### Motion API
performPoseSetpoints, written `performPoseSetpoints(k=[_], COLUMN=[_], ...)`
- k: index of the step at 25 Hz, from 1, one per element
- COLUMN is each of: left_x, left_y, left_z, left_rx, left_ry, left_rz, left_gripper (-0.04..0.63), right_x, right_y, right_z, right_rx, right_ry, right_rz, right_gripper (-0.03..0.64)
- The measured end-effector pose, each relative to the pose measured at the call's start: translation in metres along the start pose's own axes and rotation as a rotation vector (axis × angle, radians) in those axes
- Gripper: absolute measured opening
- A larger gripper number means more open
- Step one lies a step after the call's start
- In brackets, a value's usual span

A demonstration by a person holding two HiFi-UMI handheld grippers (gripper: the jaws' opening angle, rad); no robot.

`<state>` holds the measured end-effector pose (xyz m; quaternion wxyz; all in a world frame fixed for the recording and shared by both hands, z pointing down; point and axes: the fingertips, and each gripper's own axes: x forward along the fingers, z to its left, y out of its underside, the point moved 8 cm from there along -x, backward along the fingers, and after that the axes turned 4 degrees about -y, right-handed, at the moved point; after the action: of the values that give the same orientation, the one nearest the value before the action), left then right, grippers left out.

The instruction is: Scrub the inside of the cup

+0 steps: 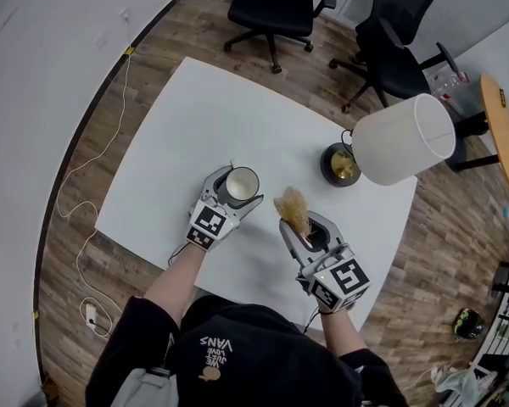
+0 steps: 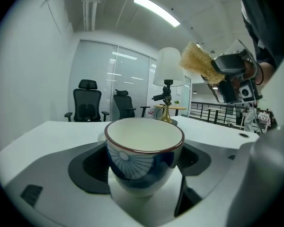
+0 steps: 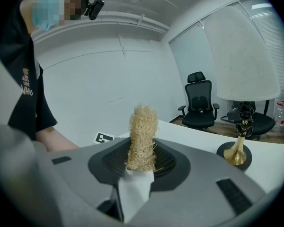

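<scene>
A blue-and-white cup (image 1: 242, 182) (image 2: 144, 154) with a cream inside and a dark red rim stands upright between the jaws of my left gripper (image 1: 234, 195) (image 2: 144, 174), which is shut on it above the white table (image 1: 178, 134). A straw-coloured fibre scrubber (image 1: 293, 209) (image 3: 142, 138) sticks up from my right gripper (image 1: 302, 228) (image 3: 141, 167), which is shut on its lower end. The scrubber is to the right of the cup and apart from it. In the left gripper view the scrubber (image 2: 199, 61) and right gripper show at upper right.
A table lamp with a white shade (image 1: 403, 138) (image 3: 241, 56) and a brass foot on a dark base (image 1: 340, 164) (image 3: 236, 152) stands at the table's right. Black office chairs (image 1: 276, 7) stand beyond the far edge. A white cable (image 1: 85, 244) lies on the wooden floor at left.
</scene>
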<state>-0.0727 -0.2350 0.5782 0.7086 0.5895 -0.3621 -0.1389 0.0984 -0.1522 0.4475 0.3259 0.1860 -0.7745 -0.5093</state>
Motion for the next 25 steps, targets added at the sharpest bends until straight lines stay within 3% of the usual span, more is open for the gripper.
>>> performPoseSetpoints(k=[9, 16, 20, 25], left_x=[-0.001, -0.02, -0.039, -0.062], left_y=[-0.002, -0.019, -0.038, -0.063], left_z=[-0.001, -0.013, -0.024, -0.043], left_rx=[0.006, 0.094, 0.185, 0.361], left_ry=[-0.001, 0.037, 0.038, 0.05], left_rz=[0.03, 0.057, 0.073, 0.166], left_gripper=[0.39, 0.39, 0.39, 0.39], right_x=[-0.005, -0.006, -0.007, -0.01], right_y=[-0.002, -0.003, -0.003, -0.011], right_z=[0.001, 0.004, 0.01, 0.023], right_rx=[-0.018, -0.055, -0.081, -0.129], right_ry=[0.004, -0.019, -0.052, -0.107], right_rz=[0.006, 0.021, 0.031, 0.035], right_gripper=[0.115, 0.115, 0.115, 0.115])
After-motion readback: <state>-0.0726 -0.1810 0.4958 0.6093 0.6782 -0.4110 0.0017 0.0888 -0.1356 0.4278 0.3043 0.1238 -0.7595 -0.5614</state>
